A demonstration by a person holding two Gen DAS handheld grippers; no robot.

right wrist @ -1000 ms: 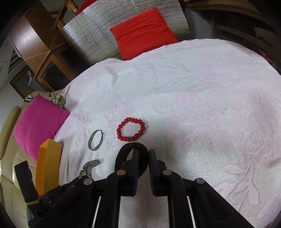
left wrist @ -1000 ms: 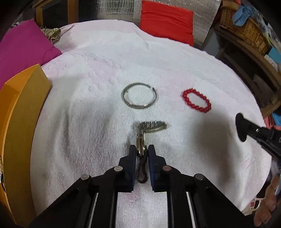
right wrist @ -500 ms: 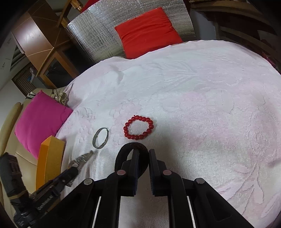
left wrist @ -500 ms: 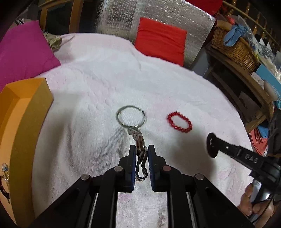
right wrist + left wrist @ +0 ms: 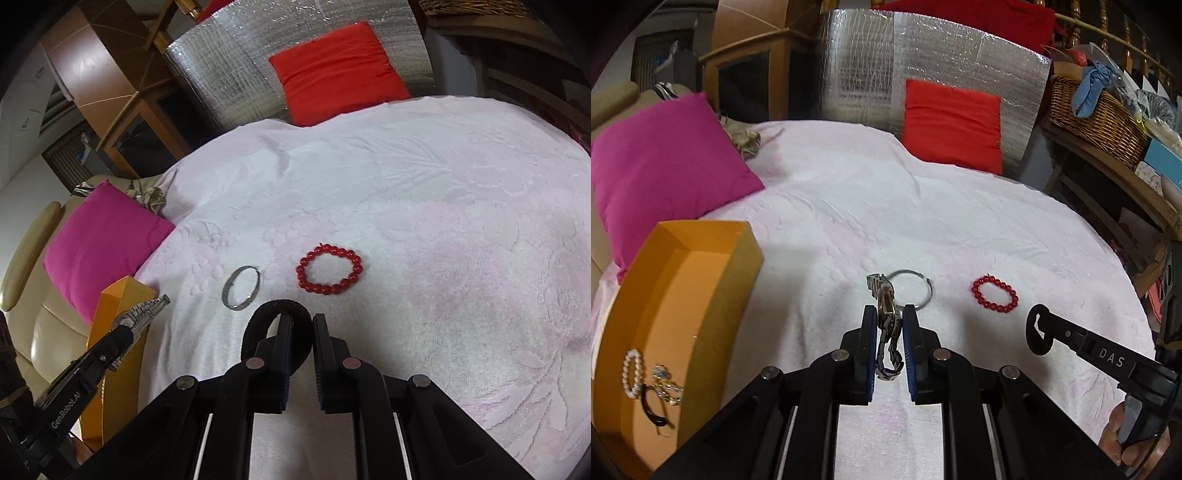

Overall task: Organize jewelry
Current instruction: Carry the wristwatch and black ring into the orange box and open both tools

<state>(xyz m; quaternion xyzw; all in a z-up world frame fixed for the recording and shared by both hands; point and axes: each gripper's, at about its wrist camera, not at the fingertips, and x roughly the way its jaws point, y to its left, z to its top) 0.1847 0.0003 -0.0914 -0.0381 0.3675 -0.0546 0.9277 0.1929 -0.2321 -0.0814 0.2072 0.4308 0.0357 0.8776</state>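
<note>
Since a second ago: metal link bracelet (image 5: 887, 325) lifted off the white towel-like cover (image 5: 849, 221), now clear of it and hanging from the left tongs (image 5: 889, 321); orange box (image 5: 683, 295) far more in view at left. Right tongs (image 5: 299, 328) unchanged relative to the black hair tie (image 5: 275, 325).

Around: pink cushion (image 5: 661, 162) behind the box, red cushion (image 5: 951, 123) against a silver foil panel (image 5: 923, 70), wicker basket (image 5: 1097, 114) on a shelf at right. Nothing between left tongs and box.

Count on cover: 1 silver bangle (image 5: 241, 287), 1 red bead bracelet (image 5: 328, 274), side by side, apart. In the box: 1 white bead bracelet (image 5: 631, 373), 1 dark loop, some glittery piece beside them, too small to identify, possibly earrings or a chain.

Left tongs: clenched on the link bracelet, one end sticking up past the tips, rest looped down between the fingers. Held above the cover, near side of the bangle, box just to the left.

Right tongs: clenched on the hair tie, loop pinched on one side and standing out to the left of the tips. Held above the cover, near side of the red bracelet, well right of the left tongs. Bare fingers visible on its handle in left wrist view.
</note>
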